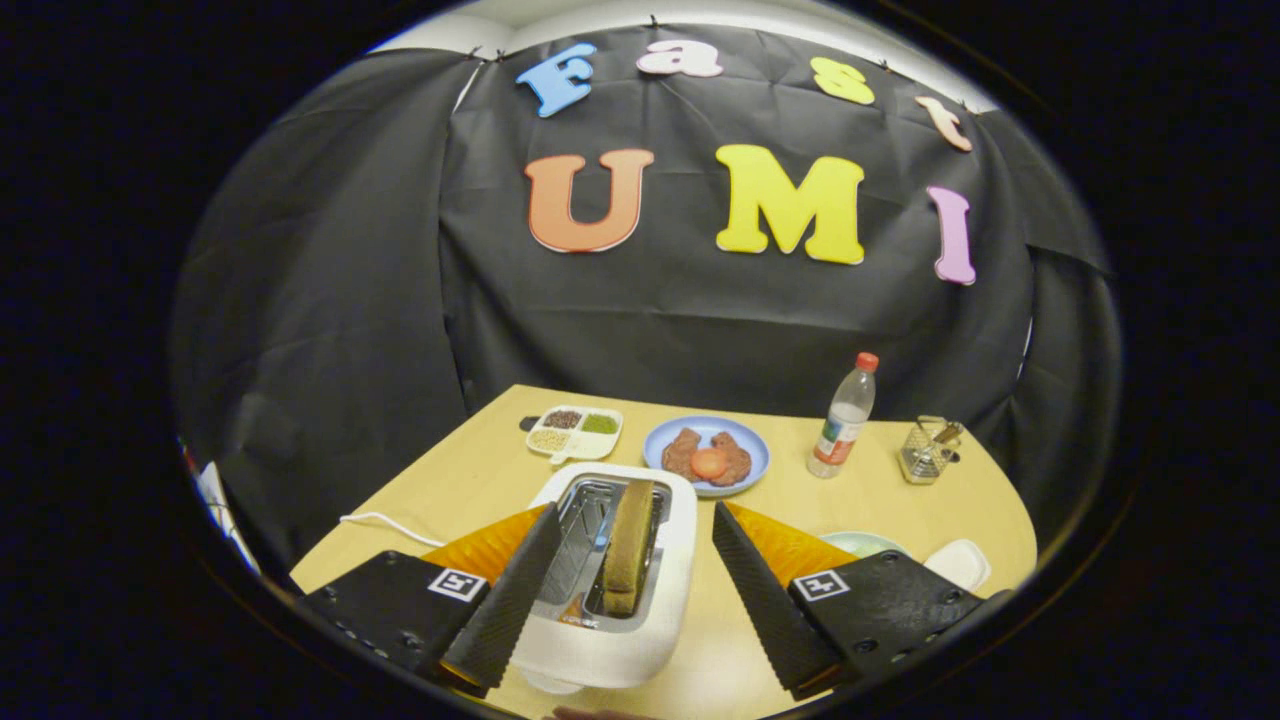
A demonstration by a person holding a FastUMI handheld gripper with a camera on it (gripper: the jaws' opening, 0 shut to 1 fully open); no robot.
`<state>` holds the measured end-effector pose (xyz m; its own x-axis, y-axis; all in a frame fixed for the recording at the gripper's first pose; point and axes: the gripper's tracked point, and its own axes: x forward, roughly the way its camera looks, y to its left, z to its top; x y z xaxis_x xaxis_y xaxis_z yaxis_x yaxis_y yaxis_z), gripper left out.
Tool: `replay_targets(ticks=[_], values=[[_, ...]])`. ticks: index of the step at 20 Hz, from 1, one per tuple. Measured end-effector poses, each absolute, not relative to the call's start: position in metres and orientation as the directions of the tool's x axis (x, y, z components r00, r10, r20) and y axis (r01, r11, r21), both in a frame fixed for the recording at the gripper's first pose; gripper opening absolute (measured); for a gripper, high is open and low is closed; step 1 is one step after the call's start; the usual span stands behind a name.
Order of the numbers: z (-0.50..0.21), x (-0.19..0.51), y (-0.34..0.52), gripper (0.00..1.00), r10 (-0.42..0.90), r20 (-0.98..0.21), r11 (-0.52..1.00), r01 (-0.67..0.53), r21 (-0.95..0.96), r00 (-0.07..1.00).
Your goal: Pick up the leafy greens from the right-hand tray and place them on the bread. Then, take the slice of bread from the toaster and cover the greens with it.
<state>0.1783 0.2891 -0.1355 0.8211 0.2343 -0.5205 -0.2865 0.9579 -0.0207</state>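
The gripper [630, 545] is held with its fingers spread wide apart, grasping nothing. Between them, near the table's front edge, a white two-slot toaster [610, 600] is seen, with a brown slice of bread [628, 548] standing upright in its right slot. A round blue plate [752, 450] is set beyond, towards the far edge of the pale wooden table [480, 470].

- The gripper [636, 540], fingers spread wide apart over the toaster [608, 575], has its body cut off at the lower frame.
- The right finger [765, 595] hides most of a pale green plate [862, 543] and a white dish [958, 563], lower right.
- The left finger [505, 600] covers the toaster's left side.
- The wire holder [928, 450] holds things too small to tell.
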Motion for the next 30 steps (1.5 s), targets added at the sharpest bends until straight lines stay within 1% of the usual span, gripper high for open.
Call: replay_targets(ticks=[3,5,10,11,12,13,16,18,22,24,30], values=[[-0.146,0.191,0.293,0.95,0.213,-0.6,0.96,-0.279,-0.017,0.771],[-0.155,0.195,0.293,0.83,0.203,-0.645,0.966,-0.258,0.01,0.737],[-0.167,0.196,0.297,0.48,0.205,-0.693,0.968,-0.248,0.039,0.691],[-0.17,0.196,0.294,0.46,0.189,-0.705,0.971,-0.237,0.03,0.684],[-0.172,0.193,0.295,0.24,0.188,-0.71,0.973,-0.229,0.039,0.678],[-0.168,0.193,0.298,0.18,0.196,-0.707,0.971,-0.234,0.045,0.679],[-0.156,0.19,0.294,0.18,0.197,-0.69,0.97,-0.24,0.034,0.697],[-0.147,0.188,0.295,0.12,0.201,-0.668,0.967,-0.255,0.017,0.716],[-0.124,0.182,0.291,0.12,0.217,-0.633,0.967,-0.253,0.034,0.743],[-0.103,0.18,0.286,0.12,0.22,-0.59,0.969,-0.245,0.038,0.777],[-0.048,0.162,0.258,0.12,0.268,-0.486,0.963,-0.221,0.153,0.832]])
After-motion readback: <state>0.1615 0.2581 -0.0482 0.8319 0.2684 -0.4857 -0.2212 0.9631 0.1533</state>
